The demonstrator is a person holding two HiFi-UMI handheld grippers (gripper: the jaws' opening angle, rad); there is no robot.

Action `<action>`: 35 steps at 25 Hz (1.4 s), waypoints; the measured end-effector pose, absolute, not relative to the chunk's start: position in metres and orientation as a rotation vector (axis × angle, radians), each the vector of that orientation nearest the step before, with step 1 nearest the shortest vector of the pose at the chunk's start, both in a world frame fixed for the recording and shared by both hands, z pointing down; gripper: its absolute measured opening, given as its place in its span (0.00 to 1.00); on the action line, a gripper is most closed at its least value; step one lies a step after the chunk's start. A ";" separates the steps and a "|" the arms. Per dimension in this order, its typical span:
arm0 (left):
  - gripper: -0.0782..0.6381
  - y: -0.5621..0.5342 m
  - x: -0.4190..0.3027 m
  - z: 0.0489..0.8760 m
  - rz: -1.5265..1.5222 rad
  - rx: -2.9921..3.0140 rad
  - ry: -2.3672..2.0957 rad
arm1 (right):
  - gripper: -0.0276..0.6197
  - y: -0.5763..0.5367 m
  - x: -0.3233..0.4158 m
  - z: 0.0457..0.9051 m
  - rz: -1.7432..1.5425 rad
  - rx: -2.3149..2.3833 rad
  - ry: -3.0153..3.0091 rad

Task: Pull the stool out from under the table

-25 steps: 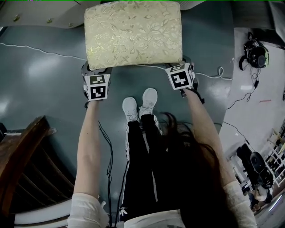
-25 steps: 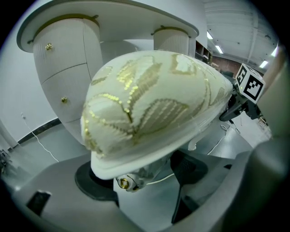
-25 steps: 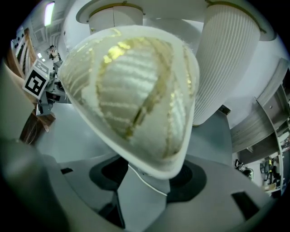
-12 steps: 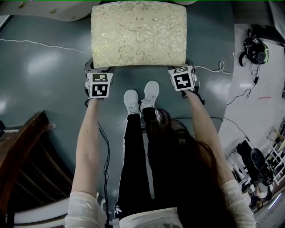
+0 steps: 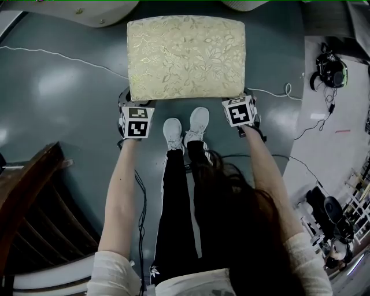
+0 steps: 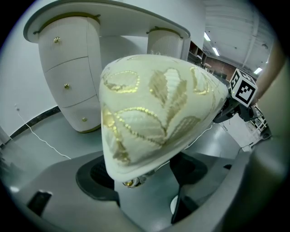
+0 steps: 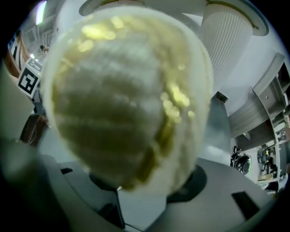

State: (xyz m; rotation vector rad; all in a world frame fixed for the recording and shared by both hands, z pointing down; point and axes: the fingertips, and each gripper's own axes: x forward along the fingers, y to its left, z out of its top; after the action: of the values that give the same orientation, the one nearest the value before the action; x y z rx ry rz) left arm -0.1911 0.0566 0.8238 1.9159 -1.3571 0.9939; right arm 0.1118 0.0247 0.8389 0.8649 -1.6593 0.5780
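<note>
The stool (image 5: 186, 56) has a cream cushion with a gold leaf pattern and stands on the grey floor just in front of the white table (image 5: 110, 10). My left gripper (image 5: 132, 99) is clamped on the cushion's near left corner and my right gripper (image 5: 245, 97) on the near right corner. In the left gripper view the cushion corner (image 6: 154, 108) fills the gap of the left gripper (image 6: 145, 174). The right gripper view shows the blurred cushion (image 7: 127, 99) wedged in the right gripper (image 7: 145, 186). The stool's legs are hidden beneath the cushion.
The person's white shoes (image 5: 185, 130) stand close to the stool's near edge. A dark wooden chair (image 5: 29, 214) sits at the lower left. Cables (image 5: 58, 56) run across the floor. A white drawer pedestal (image 6: 72, 77) of the table stands behind the stool.
The stool and both grippers have come down the picture towards the person and slightly right. The cushion's far edge now shows clear of the table.
</note>
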 end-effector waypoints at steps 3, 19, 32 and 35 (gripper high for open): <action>0.62 0.056 -0.192 0.820 0.996 1.910 -1.341 | 0.46 0.027 0.111 0.838 0.593 0.857 -1.661; 0.62 0.056 -0.194 0.819 0.986 1.906 -1.333 | 0.46 0.030 0.111 0.837 0.705 0.888 -1.662; 0.62 0.070 -0.193 0.806 0.974 1.820 -1.324 | 0.46 0.045 0.110 0.816 0.830 0.989 -1.625; 0.62 0.074 -0.192 0.796 0.983 1.795 -1.330 | 0.46 0.052 0.113 0.803 0.824 0.960 -1.636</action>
State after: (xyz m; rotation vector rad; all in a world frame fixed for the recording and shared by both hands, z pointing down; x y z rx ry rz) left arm -0.1921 0.0740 0.7958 1.7955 -1.3297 0.9831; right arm 0.1133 0.0525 0.8032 0.9604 -1.6361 0.8241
